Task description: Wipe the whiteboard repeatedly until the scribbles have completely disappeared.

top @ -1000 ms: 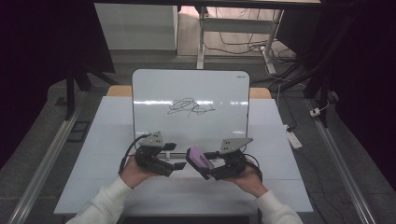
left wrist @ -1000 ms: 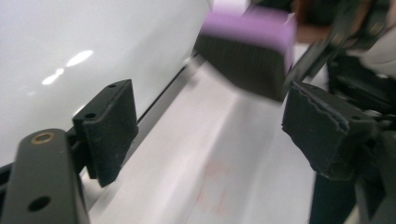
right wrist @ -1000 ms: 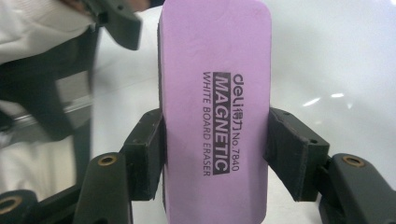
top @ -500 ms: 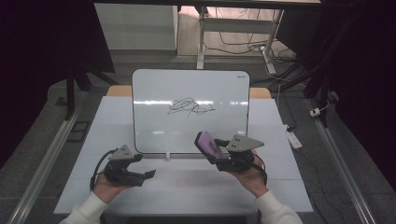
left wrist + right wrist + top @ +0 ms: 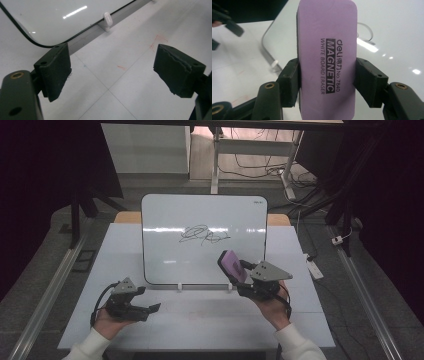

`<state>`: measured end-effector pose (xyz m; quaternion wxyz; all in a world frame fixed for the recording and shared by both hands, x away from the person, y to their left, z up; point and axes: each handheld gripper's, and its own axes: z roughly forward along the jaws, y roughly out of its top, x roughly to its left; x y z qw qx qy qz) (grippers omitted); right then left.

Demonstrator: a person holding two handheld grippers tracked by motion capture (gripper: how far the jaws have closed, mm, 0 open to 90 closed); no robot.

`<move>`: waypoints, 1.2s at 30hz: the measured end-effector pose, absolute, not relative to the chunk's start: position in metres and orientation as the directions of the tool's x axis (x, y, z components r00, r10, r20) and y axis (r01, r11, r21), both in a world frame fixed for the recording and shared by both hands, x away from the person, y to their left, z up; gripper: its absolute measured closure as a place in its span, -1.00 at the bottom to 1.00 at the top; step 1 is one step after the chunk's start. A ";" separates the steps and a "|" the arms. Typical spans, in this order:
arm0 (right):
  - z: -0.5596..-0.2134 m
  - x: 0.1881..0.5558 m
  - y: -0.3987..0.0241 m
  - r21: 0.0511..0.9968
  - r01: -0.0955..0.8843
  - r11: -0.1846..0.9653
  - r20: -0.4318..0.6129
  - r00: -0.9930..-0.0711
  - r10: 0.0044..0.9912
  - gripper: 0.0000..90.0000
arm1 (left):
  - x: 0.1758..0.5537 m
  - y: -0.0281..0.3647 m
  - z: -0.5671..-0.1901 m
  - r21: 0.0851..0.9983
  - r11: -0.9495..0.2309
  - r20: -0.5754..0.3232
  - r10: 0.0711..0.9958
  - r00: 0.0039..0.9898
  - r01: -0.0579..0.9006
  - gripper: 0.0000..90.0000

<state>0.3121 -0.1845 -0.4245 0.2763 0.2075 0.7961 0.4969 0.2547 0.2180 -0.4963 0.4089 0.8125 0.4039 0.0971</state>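
At lower left, the left gripper [image 5: 150,308] rests on the counter [image 5: 200,320], jaws wide, empty. Right of centre, the right gripper [image 5: 239,274] clamps the purple eraser [image 5: 232,265]; lay it flat against the whiteboard [image 5: 165,250] below the scribble [image 5: 204,234].

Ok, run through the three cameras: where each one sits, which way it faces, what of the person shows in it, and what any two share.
High view: above the person's side, looking forward and down on the white table; both sleeved forearms, the left gripper and the right gripper show.
Left gripper view: rides the left gripper, faces the tabletop and the leaning white whiteboard; open jaws.
Right gripper view: rides the right gripper, faces the whiteboard; jaws clamp the purple rectangular whiteboard eraser.
Shared: eraser appears in the high and right gripper views.
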 end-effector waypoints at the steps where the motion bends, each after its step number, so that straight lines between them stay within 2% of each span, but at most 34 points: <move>1: -0.423 0.313 -0.184 0.905 0.044 0.423 -0.248 -0.752 0.611 -0.12 | 0.255 0.218 -0.496 0.743 -0.339 -0.173 0.736 0.655 0.577 -0.66; 11: -0.403 0.346 -0.170 0.928 0.042 0.370 -0.264 -0.628 0.732 -0.12 | 0.258 0.225 -0.500 0.738 -0.310 -0.205 0.743 0.637 0.599 -0.66; 22: -0.400 0.389 -0.140 0.907 0.050 0.417 -0.337 -0.507 0.793 -0.12 | 0.259 0.225 -0.502 0.733 -0.310 -0.211 0.743 0.635 0.606 -0.66; 27: -0.407 0.399 -0.118 0.910 0.067 0.410 -0.316 -0.529 0.787 -0.12 | 0.260 0.226 -0.503 0.730 -0.306 -0.216 0.745 0.631 0.611 -0.66; 31: -0.417 0.395 -0.086 0.887 0.035 0.460 -0.357 -0.579 0.733 -0.12 | 0.260 0.226 -0.503 0.731 -0.303 -0.219 0.744 0.631 0.611 -0.66; 34: -0.415 0.394 -0.088 0.882 0.040 0.469 -0.369 -0.560 0.741 -0.12 | 0.260 0.228 -0.502 0.734 -0.297 -0.223 0.744 0.630 0.611 -0.66; 36: -0.410 0.397 -0.102 0.884 0.049 0.465 -0.381 -0.501 0.777 -0.12 | 0.260 0.228 -0.503 0.734 -0.297 -0.224 0.743 0.631 0.611 -0.66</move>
